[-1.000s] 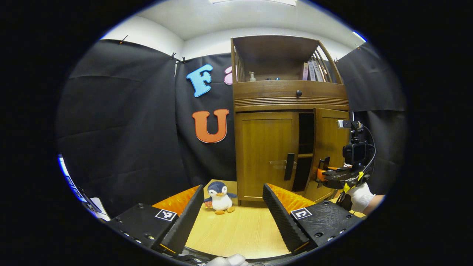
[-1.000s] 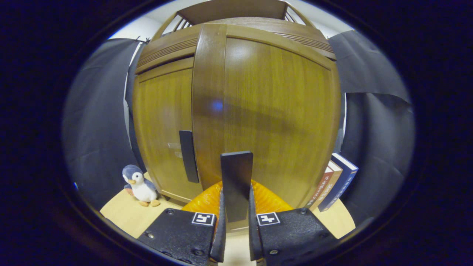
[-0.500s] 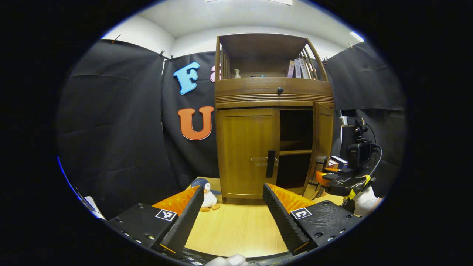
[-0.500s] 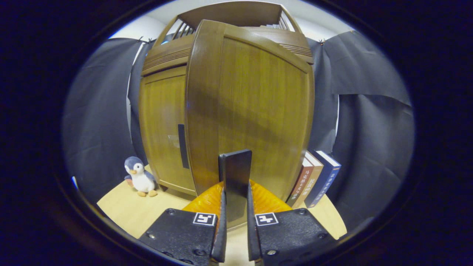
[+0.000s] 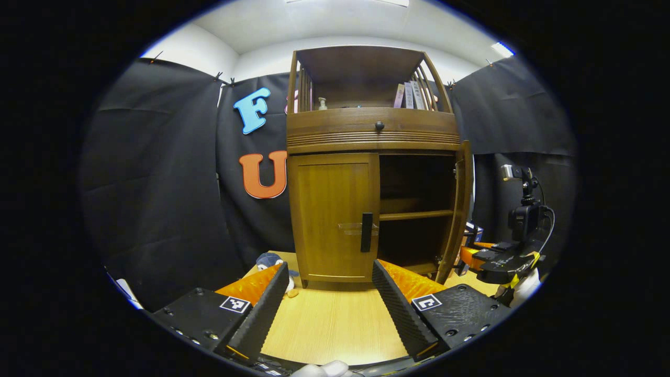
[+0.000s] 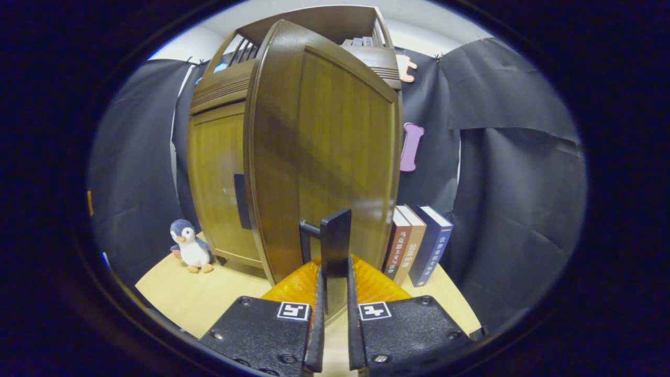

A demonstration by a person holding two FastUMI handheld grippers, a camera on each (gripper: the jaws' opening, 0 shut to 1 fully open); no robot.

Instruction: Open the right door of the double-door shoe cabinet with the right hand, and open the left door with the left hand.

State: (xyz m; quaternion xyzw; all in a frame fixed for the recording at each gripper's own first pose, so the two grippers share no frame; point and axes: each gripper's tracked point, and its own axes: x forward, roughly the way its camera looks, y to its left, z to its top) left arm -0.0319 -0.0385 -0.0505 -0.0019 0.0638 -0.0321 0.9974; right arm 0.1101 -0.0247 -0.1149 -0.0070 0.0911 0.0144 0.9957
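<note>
The wooden shoe cabinet (image 5: 372, 136) stands on the table ahead. Its right door (image 5: 459, 209) is swung wide, baring dark shelves (image 5: 416, 214); in the right gripper view this door (image 6: 324, 152) looms close. My right gripper (image 6: 333, 314) is shut on the right door's dark handle (image 6: 335, 256); in the left gripper view the right gripper (image 5: 473, 256) is beside the door's lower edge. The left door (image 5: 332, 220) is closed, its dark handle (image 5: 367, 232) at the inner edge. My left gripper (image 5: 330, 303) is open, low over the table, short of the left door.
A plush penguin (image 6: 187, 252) sits on the wooden table (image 5: 335, 330) left of the cabinet, half hidden behind my left finger (image 5: 261, 309). Several books (image 6: 419, 243) stand right of the cabinet. More books (image 5: 411, 95) and a bottle (image 5: 323, 103) sit on the top shelf.
The right door has swung from slightly ajar to wide open, pulled by my right gripper. My left gripper has shifted so the cabinet sits more centred ahead; it stays open.
</note>
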